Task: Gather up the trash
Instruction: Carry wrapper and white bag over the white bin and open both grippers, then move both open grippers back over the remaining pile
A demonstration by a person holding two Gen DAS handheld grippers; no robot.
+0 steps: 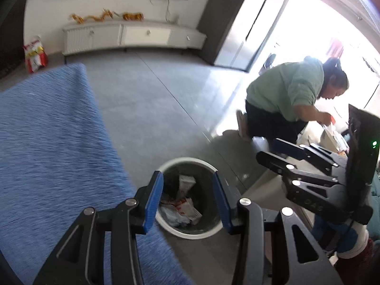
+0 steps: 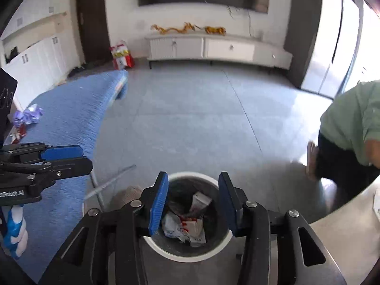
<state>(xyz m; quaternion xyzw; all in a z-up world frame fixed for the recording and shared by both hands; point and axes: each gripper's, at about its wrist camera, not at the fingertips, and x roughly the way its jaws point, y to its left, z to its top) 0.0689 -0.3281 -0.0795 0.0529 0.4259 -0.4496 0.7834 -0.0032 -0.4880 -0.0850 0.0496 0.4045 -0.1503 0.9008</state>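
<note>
Both tools (image 1: 187,197) (image 2: 193,201) spread wide — empty

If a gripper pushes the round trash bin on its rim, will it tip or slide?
The trash bin looks light: it holds only crumpled paper and wrappers, so a push would probably slide it on the smooth grey floor. A push high on the white rim might tip it, since it seems rather tall.

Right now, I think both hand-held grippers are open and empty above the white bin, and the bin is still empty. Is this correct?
Not quite. The white bin is not empty: the right wrist view shows crumpled white and red wrappers inside it. The rest holds: the left hand-held gripper and the right hand-held gripper are both open, holding nothing, above the bin.
</note>
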